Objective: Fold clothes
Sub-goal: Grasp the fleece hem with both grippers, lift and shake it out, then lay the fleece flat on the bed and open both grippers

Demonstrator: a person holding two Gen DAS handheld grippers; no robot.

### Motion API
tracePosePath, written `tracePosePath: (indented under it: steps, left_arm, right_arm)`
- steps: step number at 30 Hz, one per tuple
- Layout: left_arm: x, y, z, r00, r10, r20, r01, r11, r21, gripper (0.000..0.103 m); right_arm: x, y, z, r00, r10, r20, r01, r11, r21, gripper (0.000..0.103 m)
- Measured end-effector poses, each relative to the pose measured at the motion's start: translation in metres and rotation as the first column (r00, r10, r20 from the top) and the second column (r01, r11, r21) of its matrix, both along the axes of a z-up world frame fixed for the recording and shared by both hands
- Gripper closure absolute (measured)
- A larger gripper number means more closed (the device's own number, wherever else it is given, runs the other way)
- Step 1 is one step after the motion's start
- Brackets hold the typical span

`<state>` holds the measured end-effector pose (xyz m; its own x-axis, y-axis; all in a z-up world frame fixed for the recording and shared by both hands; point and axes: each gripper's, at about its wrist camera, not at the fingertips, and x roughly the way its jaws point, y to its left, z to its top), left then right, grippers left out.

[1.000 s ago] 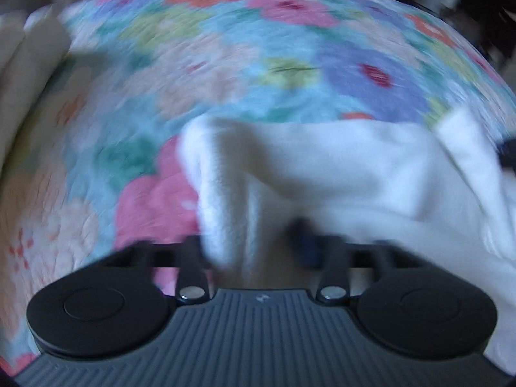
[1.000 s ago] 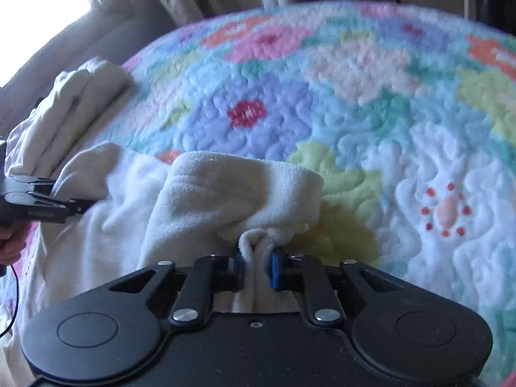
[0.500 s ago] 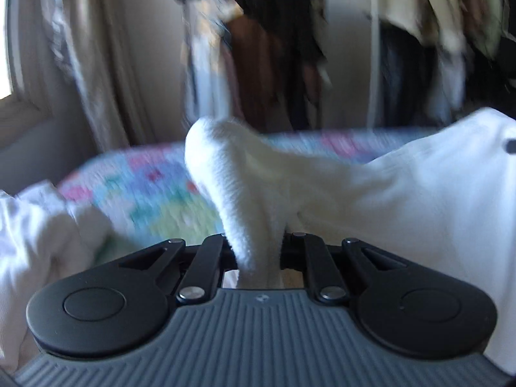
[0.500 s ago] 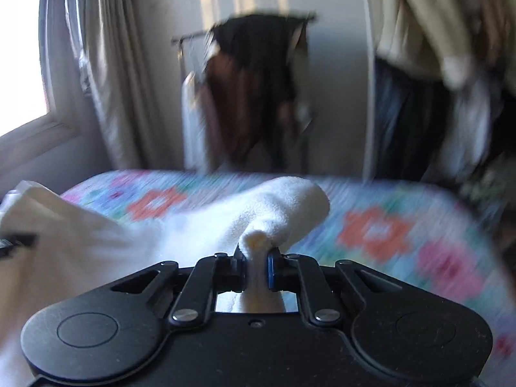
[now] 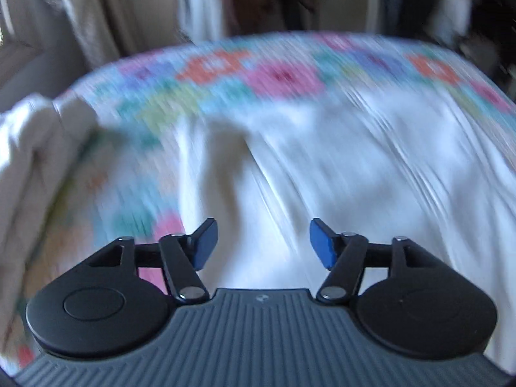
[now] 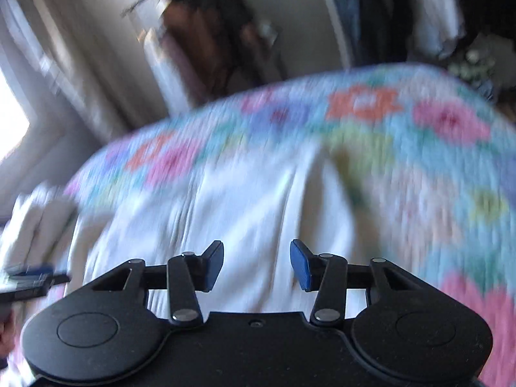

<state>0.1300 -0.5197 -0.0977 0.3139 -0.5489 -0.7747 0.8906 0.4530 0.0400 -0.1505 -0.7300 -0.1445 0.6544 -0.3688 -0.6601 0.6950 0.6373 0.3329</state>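
Now both claws, left claw (image 5: 262, 243) and right claw (image 6: 256, 264), have just sprung apart, empty; white garment (image 5: 338, 167) lies spread on the bed (image 5: 283, 74). Next, likely: regrip an edge, fold over.

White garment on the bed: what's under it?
The white garment lies spread on the floral quilt, which shows around its edges. Whatever lies beneath its middle is covered, and blur hides detail.

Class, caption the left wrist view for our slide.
Left gripper, jaws just opened and empty, above a white garment on a floral quilt.
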Motion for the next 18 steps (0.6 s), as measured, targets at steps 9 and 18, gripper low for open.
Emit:
tracePosePath:
  steps: [9, 18]
  left_arm:
    - [-0.130, 0.124, -0.015, 0.996, -0.013, -0.089, 0.017, 0.999, 0.041, 0.030]
    - [-0.205, 0.198, -0.013, 0.987, 0.032, -0.159, -0.025, 0.999, 0.046, 0.030]
  right_arm:
    - [-0.081, 0.189, -0.017, 0.954, 0.297, -0.046, -0.298, 0.955, -0.001, 0.047]
    - [-0.132, 0.295, -0.022, 0.929, 0.370, -0.002, -0.370, 0.928, 0.048, 0.041]
